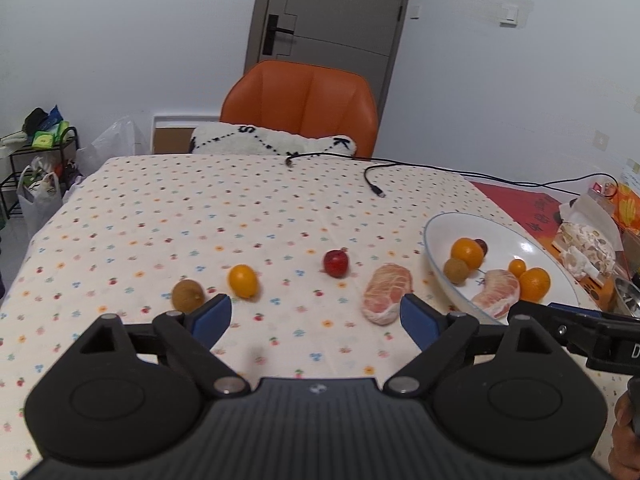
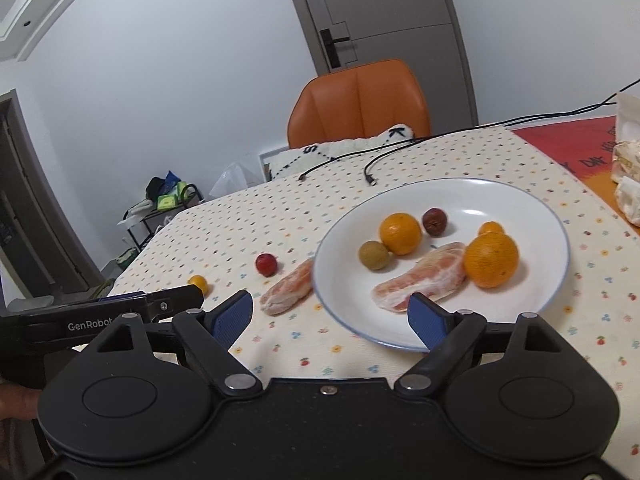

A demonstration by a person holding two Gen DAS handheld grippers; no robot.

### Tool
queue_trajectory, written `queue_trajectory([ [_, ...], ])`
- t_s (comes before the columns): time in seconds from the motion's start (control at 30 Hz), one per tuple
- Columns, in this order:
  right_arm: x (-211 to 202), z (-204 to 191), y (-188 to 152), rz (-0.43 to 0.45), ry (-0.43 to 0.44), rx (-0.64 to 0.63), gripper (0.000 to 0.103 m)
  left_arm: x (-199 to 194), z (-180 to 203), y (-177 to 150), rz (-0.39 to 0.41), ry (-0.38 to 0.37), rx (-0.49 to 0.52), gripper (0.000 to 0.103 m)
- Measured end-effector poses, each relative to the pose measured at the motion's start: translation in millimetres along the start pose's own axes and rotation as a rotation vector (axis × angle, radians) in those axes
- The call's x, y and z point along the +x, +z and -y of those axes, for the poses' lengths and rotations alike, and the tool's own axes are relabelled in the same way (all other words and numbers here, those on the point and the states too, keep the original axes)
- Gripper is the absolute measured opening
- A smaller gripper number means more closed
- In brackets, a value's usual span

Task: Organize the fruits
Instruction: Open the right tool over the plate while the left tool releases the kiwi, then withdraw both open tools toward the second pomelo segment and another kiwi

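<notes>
Left gripper (image 1: 316,316): jaws spread wide, empty, above cloth. Right gripper (image 2: 332,318): jaws spread, empty, over near rim of plate (image 2: 560,240). Four fruits loose on tablecloth (image 1: 160,220): pomelo segment (image 1: 387,294), red fruit (image 1: 336,263), kumquat (image 1: 243,280), longan (image 1: 188,295). Judgement: take segment next; soft, membranous, irregular, so close gently across narrow width. Round, smooth fruits may roll; centre pads.

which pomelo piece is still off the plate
The pomelo piece lying on the tablecloth, just left of the plate. The other piece lies inside the plate beside an orange.
</notes>
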State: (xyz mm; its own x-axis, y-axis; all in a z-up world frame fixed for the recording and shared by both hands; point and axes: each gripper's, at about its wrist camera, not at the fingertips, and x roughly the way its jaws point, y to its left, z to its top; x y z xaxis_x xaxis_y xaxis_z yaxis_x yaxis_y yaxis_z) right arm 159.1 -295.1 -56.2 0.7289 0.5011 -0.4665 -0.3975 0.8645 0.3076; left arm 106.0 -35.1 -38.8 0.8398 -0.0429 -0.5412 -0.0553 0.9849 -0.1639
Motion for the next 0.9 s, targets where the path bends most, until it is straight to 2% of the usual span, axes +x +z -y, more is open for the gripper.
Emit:
queue_trajectory([
  [0.17, 4, -9, -1, -0.009, 0.019, -0.011, 0.084, -3, -11, -1, 0.001, 0.015, -0.013, 0.09],
  [0.4, 12, -22, -1, -0.028, 0.038, -0.027, 0.076, -9, -24, 0, 0.016, 0.001, -0.036, 0.09],
  [0.67, 27, -37, -2, -0.055, 0.045, -0.043, 0.075, -11, -38, 1, 0.018, 0.008, -0.044, 0.09],
  [0.9, 43, -47, -3, -0.086, 0.035, -0.044, 0.064, -9, -51, 2, 0.015, 0.01, -0.062, 0.087],
])
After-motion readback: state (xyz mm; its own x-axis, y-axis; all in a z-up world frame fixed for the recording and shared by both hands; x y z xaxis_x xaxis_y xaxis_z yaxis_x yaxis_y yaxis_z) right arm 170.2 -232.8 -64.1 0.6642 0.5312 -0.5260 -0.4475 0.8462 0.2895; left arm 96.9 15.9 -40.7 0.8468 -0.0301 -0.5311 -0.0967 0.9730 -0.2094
